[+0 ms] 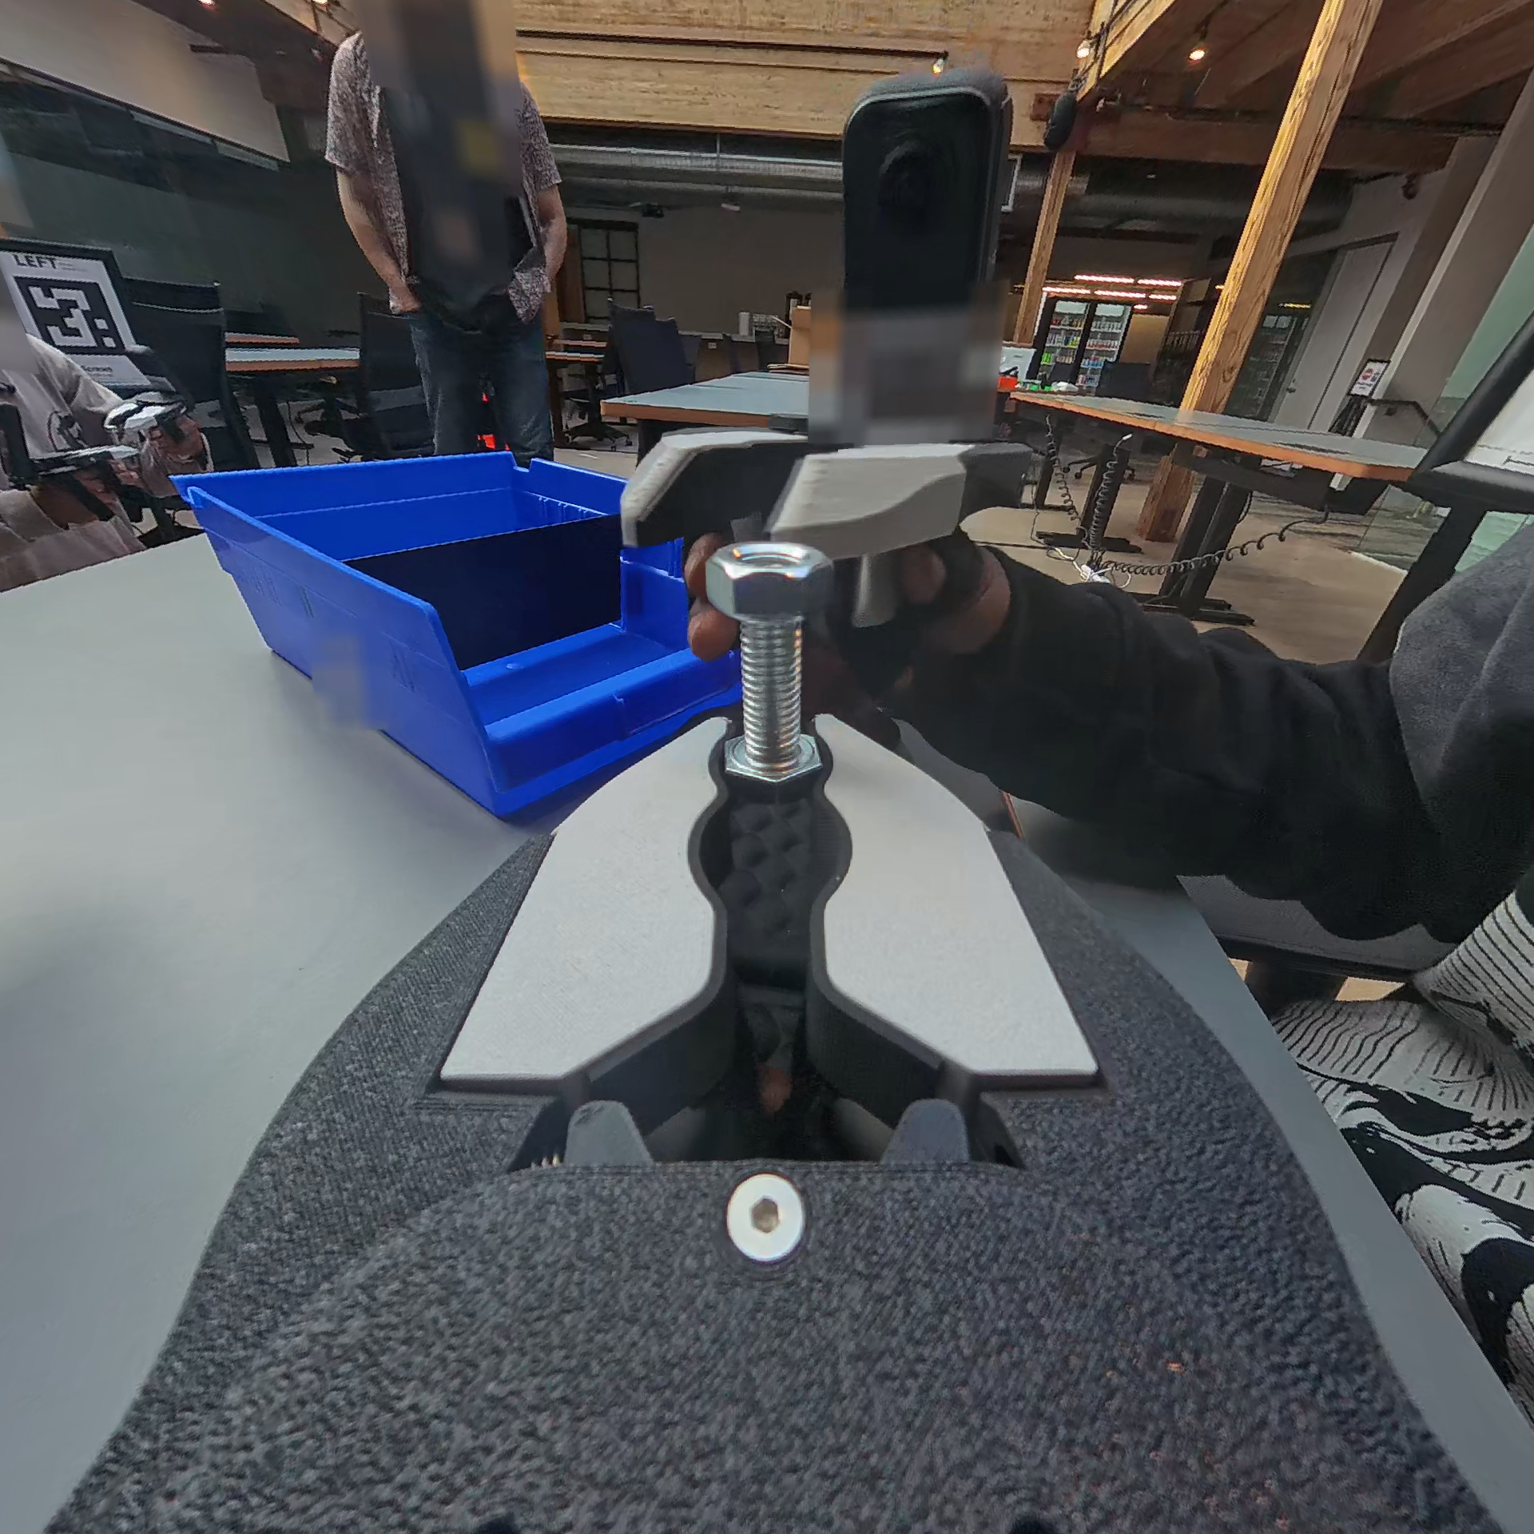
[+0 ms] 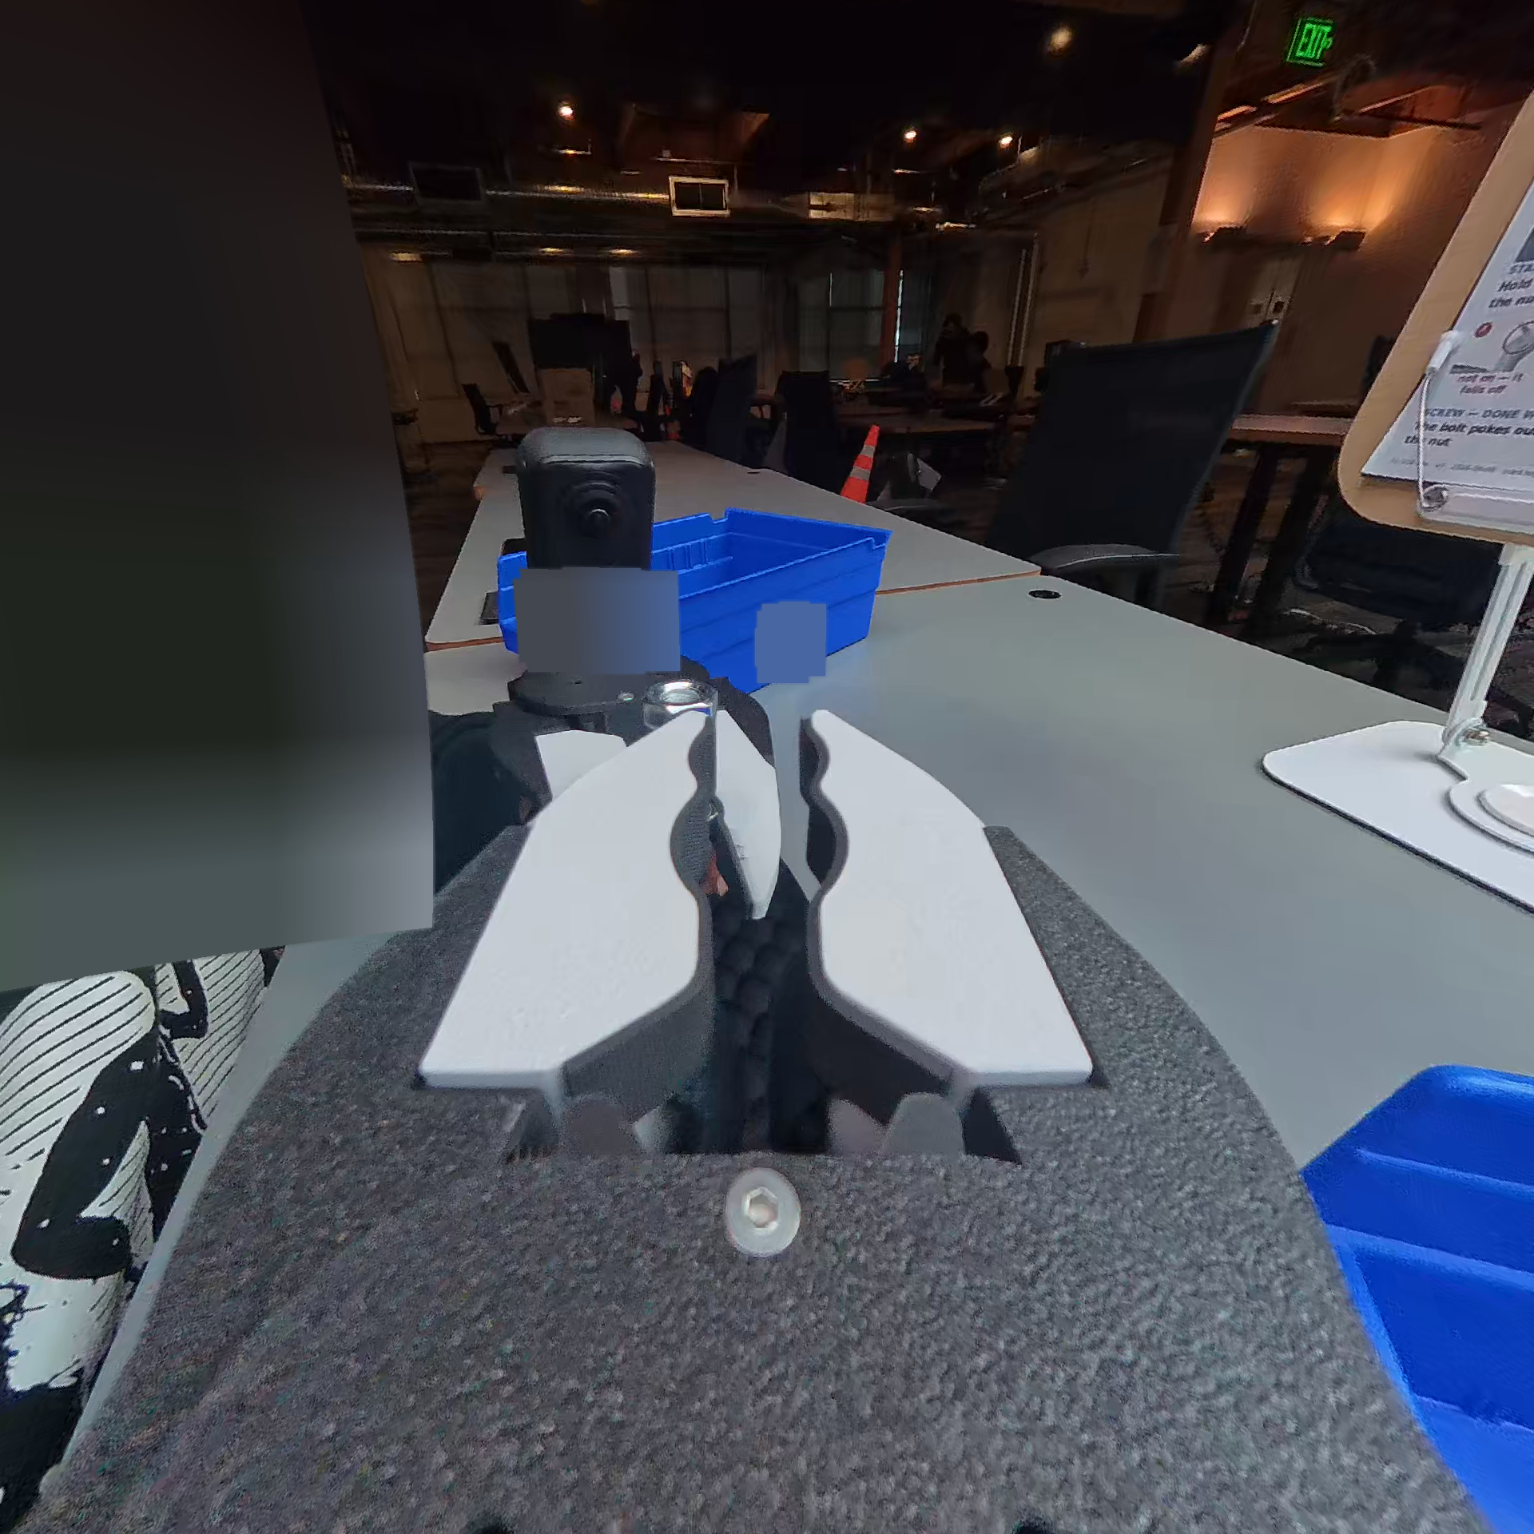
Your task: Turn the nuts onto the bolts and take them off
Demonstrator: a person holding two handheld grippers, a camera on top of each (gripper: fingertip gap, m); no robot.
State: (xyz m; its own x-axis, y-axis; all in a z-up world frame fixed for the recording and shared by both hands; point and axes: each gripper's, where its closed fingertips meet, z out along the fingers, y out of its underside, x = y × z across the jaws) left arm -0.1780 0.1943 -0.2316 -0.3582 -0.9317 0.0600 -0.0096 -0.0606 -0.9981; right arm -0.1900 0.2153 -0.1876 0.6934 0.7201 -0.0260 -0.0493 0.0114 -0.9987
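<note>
In the left wrist view my left gripper (image 1: 772,745) is shut on the hex head of a silver bolt (image 1: 770,681) and holds it upright above the grey table (image 1: 166,872). A silver nut (image 1: 768,578) sits at the top of the bolt's thread. My right gripper (image 1: 710,519) hovers just above and behind the nut, open and empty. In the right wrist view the right gripper (image 2: 759,724) is open, and the nut (image 2: 679,702) shows just past its left fingertip, outside the gap. The left gripper's fingers (image 2: 747,822) lie below it.
A blue plastic bin (image 1: 398,598) stands on the table behind the bolt and also shows in the right wrist view (image 2: 780,552). A second blue bin (image 2: 1453,1245) is at the near right. A white sign stand (image 2: 1394,772) is on the right. A person (image 1: 448,249) stands beyond the table.
</note>
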